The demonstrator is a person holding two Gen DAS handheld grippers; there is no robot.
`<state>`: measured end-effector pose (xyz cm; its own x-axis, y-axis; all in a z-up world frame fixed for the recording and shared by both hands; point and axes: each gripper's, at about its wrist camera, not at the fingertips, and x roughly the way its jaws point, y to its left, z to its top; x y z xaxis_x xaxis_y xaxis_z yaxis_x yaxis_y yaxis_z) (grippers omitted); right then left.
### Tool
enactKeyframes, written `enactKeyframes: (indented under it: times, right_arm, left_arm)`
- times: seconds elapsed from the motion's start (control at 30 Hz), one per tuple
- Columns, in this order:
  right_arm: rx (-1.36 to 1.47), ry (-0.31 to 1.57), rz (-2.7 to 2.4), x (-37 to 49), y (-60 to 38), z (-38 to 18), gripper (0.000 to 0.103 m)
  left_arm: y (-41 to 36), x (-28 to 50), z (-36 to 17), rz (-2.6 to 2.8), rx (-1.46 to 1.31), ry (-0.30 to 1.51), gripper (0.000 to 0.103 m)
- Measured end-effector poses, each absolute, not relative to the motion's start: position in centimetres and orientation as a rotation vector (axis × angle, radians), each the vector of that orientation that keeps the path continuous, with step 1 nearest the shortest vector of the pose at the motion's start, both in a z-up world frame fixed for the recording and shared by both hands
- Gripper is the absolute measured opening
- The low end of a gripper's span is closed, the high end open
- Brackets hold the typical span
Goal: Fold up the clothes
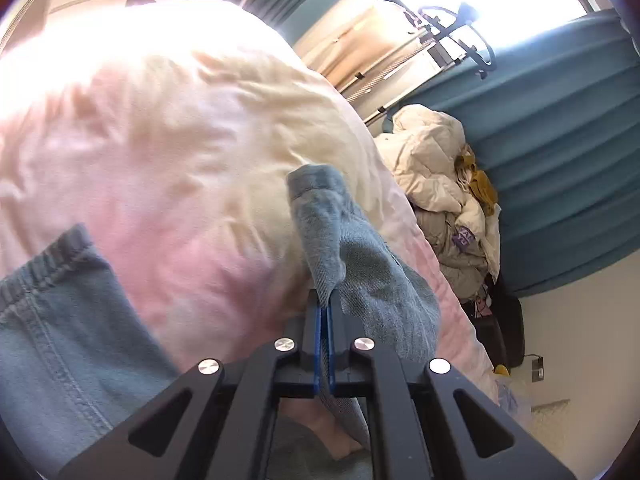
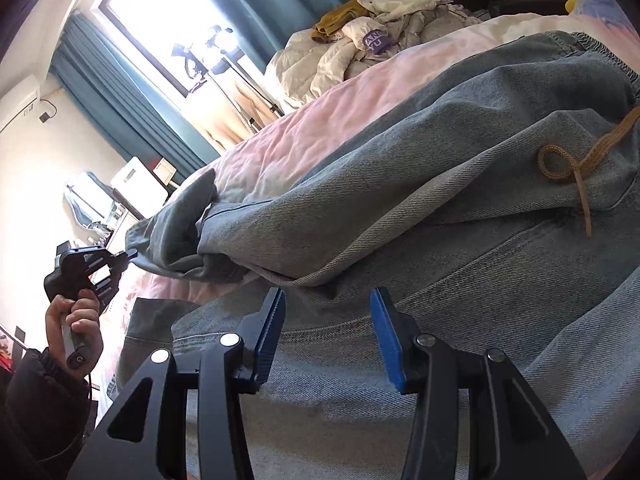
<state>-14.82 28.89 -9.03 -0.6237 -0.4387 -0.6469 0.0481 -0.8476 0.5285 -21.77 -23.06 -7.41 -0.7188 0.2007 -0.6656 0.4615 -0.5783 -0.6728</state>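
The left gripper (image 1: 325, 316) has its blue pads pressed together on a hem corner of the light-blue denim trousers (image 2: 440, 208), the pinched cloth rising toward 12 o'clock from the fingertips in the left wrist view; in the right wrist view this same gripper sits at 9 o'clock, held in the person's hand (image 2: 76, 320), with the leg end drawn taut from its tip. The right gripper (image 2: 328, 320) is spread wide, gripping nothing, hovering just over the denim at 6 o'clock. The trousers lie across the pink bedspread (image 2: 304, 128), one leg doubled over the other, the elastic waistband at 2 o'clock and a tan drawstring (image 2: 560, 164) looped at 3 o'clock. A heap of pale jackets (image 2: 360, 40) lies at 12 o'clock by the teal curtain (image 2: 132, 96). My judgement is that a leg end is being carried for a fold. To do it well, keep the pinched hem low and taut, let the open gripper pin or take the matching edge, line up the seams, and keep the drawstring out of the crease.
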Motion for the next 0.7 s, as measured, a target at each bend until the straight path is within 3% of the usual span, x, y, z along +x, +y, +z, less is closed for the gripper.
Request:
enactKeyframes:
  times: [0.37, 0.5, 0.7]
  right_arm:
    - [1.187, -0.672, -2.526, -14.3, 28.9, -8.9, 0.045]
    - [1.194, -0.660, -2.538, -14.3, 28.8, -8.9, 0.045]
    - [1.188, -0.606, -2.563, -14.3, 28.3, -8.4, 0.045]
  left_arm:
    - [-30.3, -14.9, -11.8, -2.129, 1.008, 1.526, 0.002]
    - [-29.1, -15.0, -11.0, -2.221, 1.037, 1.372, 0.003]
    - [-27.8, -13.4, -9.6, -2.256, 1.038, 1.282, 0.010]
